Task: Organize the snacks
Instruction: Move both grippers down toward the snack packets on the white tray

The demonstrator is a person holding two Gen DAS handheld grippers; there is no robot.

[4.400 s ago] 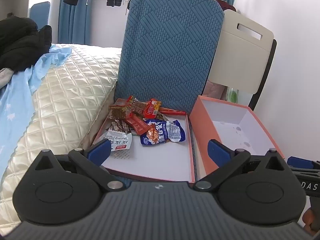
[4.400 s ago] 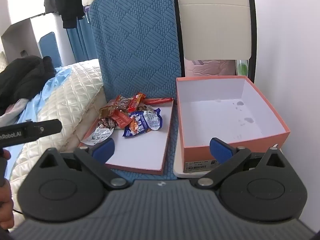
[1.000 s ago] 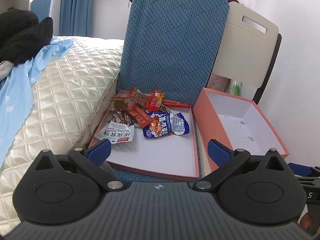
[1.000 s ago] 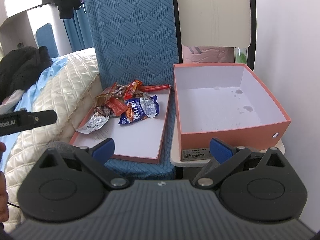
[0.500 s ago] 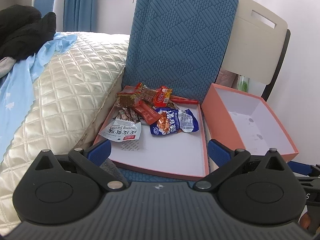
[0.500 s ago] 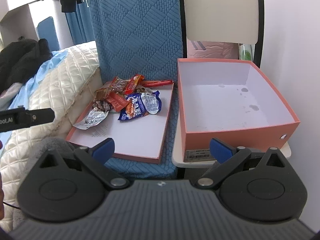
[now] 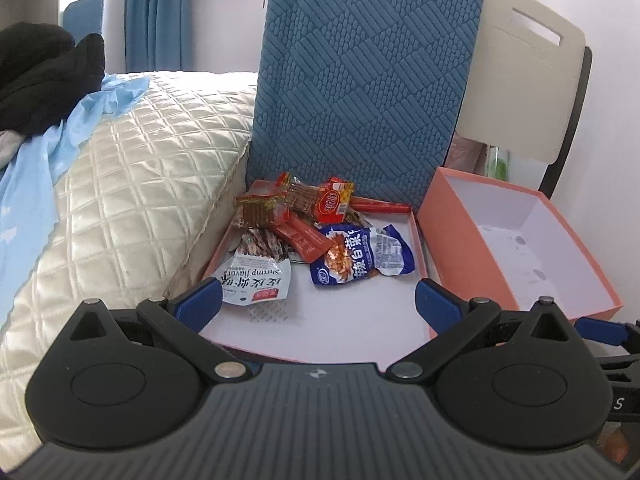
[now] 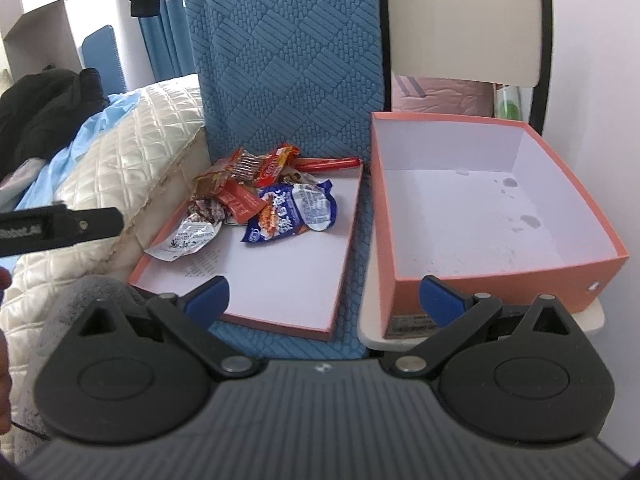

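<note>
Several snack packets lie heaped at the far end of a shallow orange box lid: a blue packet, a silver shrimp-flavour packet, red packets and a red sausage stick. A deep orange box stands empty to the right. My left gripper is open and empty above the lid's near edge. My right gripper is open and empty, before the gap between lid and box.
A blue textured cushion stands upright behind the lid. A beige chair back rises behind the box. A quilted cream bed with blue cloth and black clothing lies left. A white wall is right.
Both grippers have moved forward toward the lid and box, so the snacks appear larger and nearer. Both stay open and empty; no object has moved.
</note>
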